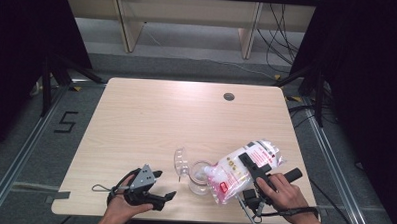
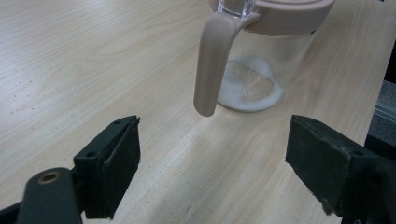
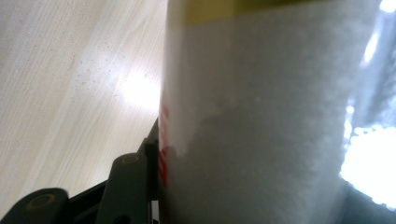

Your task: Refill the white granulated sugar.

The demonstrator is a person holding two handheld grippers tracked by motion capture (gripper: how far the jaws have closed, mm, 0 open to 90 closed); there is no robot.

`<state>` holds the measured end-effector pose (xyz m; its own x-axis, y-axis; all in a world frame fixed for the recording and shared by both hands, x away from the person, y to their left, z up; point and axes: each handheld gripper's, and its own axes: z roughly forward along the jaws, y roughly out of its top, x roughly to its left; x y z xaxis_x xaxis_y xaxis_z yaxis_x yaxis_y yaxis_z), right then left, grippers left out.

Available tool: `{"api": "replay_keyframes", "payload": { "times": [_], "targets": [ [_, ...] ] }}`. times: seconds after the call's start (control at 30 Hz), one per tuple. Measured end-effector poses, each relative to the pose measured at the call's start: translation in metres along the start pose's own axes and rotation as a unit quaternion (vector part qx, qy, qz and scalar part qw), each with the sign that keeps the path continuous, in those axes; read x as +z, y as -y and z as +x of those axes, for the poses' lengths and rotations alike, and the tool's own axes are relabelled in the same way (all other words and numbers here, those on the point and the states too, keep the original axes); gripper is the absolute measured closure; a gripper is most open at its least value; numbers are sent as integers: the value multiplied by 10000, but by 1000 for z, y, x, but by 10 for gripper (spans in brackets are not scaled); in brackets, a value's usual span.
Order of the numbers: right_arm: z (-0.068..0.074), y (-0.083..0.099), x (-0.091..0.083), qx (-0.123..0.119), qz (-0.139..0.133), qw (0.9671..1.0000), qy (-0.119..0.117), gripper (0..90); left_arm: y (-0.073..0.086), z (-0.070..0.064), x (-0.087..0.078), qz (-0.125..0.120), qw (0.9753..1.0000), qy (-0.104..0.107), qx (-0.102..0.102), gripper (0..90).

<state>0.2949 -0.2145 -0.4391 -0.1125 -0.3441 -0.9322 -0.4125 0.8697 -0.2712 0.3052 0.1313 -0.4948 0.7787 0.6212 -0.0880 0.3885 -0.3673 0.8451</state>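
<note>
right tongs [image 1: 247, 166] clamp the tilted bag [image 1: 239, 169] over the jar [image 1: 200, 176] (left tongs [image 1: 165, 186] apart, empty)

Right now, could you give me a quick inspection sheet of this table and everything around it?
Surface: pale wooden table, with a round hole near the far edge.
Job's things: clear jar with a pink handle, lid flipped open, a little white powder at the bottom; bag of white grains tilted with its lower end at the jar's mouth.
Clutter: nothing seen.
Grippers: left gripper open, short of the jar, holding nothing; right gripper clamped on the bag.
Cables: a cord loops from the left gripper; wires lie on the floor beyond the table.
Surroundings: black curtains at the sides, wooden furniture legs behind, a "5" marked on the floor.
</note>
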Motion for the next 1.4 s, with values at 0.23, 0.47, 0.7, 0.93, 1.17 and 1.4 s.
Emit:
{"api": "replay_keyframes", "payload": {
  "times": [0.23, 0.47, 0.7, 0.93, 1.17, 1.4],
  "targets": [
    [-2, 1, 0, -54, 24, 10000, -50, 527, 0, 0, 0, 3, 10000, 1, 30, 175],
    [-4, 1, 0, -160, -8, 9999, -16, 528, 0, 0, 0, 2, 10000, -2, 22, 175],
    [0, 2, -1, -82, 97, 9999, 11, 529, 0, 0, 0, -16, 10000, 1, 29, 175],
    [0, 2, -2, -59, 128, 9999, -98, 530, 0, 0, 0, -10, 10000, -5, 30, 175],
    [-1, 2, -2, -126, 126, 9998, -118, 530, 0, 0, 0, -9, 10000, -10, 29, 175],
    [-3, 1, -1, -284, 58, 9996, -19, 531, 0, 1, 0, 18, 10000, 22, 46, 175]
  ]
}}
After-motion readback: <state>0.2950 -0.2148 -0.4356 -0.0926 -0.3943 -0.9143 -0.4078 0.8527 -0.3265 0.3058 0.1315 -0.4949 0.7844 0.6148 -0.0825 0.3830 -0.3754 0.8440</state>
